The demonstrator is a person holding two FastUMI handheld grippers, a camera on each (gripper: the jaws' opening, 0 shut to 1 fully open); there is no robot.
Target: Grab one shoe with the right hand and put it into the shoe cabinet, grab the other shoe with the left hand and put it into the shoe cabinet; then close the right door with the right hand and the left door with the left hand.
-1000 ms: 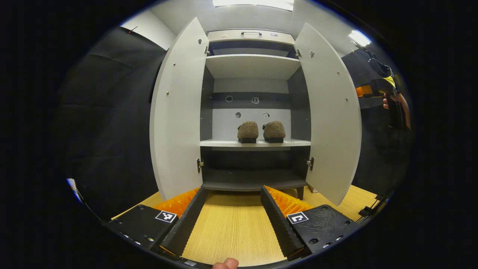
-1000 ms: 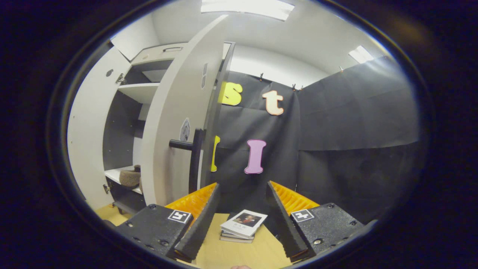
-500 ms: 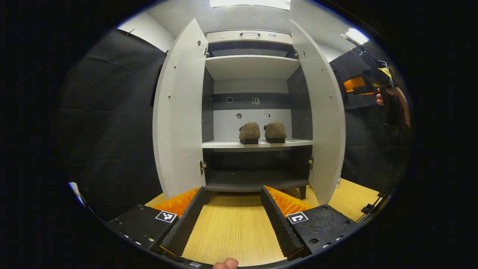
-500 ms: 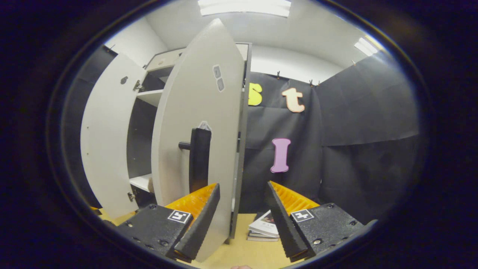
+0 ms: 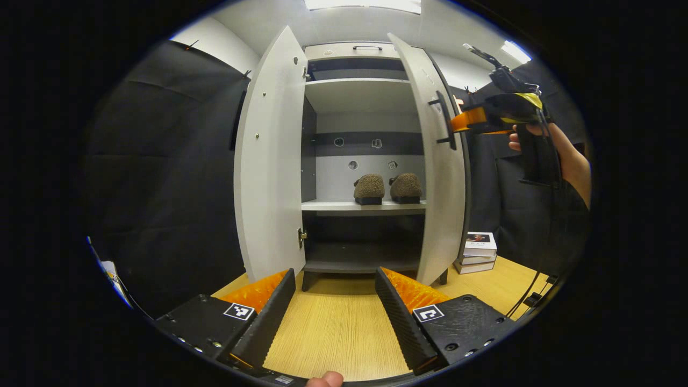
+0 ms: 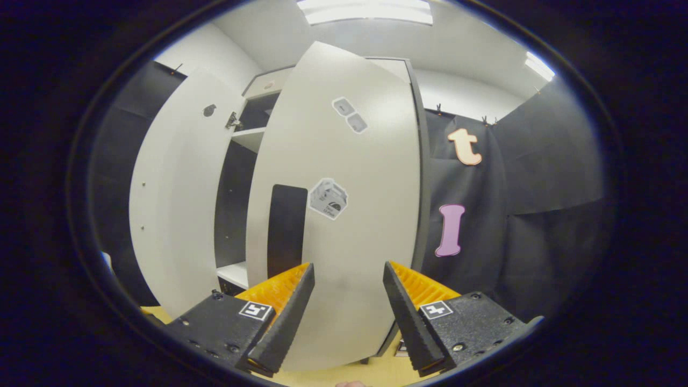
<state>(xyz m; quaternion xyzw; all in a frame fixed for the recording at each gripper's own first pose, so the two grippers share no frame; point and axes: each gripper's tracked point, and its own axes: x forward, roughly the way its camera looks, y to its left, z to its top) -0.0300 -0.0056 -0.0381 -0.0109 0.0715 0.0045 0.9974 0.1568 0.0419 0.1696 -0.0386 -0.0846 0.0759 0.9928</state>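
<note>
Two brown fuzzy shoes (image 5: 387, 188) stand side by side on the middle shelf (image 5: 344, 205) of the white shoe cabinet. The left door (image 5: 269, 161) is wide open. The right door (image 5: 438, 177) (image 6: 349, 215) is partly swung in, its dark handle (image 5: 442, 119) (image 6: 286, 228) facing out. In the left gripper view my right gripper (image 5: 473, 119), held by a hand (image 5: 553, 150), is against that door by the handle. In the right gripper view my right gripper (image 6: 344, 312) is open, close to the door face. My left gripper (image 5: 336, 317) is open over the wooden floor, well back from the cabinet.
A small stack of books (image 5: 477, 250) lies on the wooden floor (image 5: 333, 333) just right of the cabinet. Black cloth walls close in both sides. The lower shelf (image 5: 360, 258) is dark and bare.
The right door has swung well inward, from wide open to partly closed, with my right gripper following it. The books have come into the left gripper view. My left gripper barely moved.
</note>
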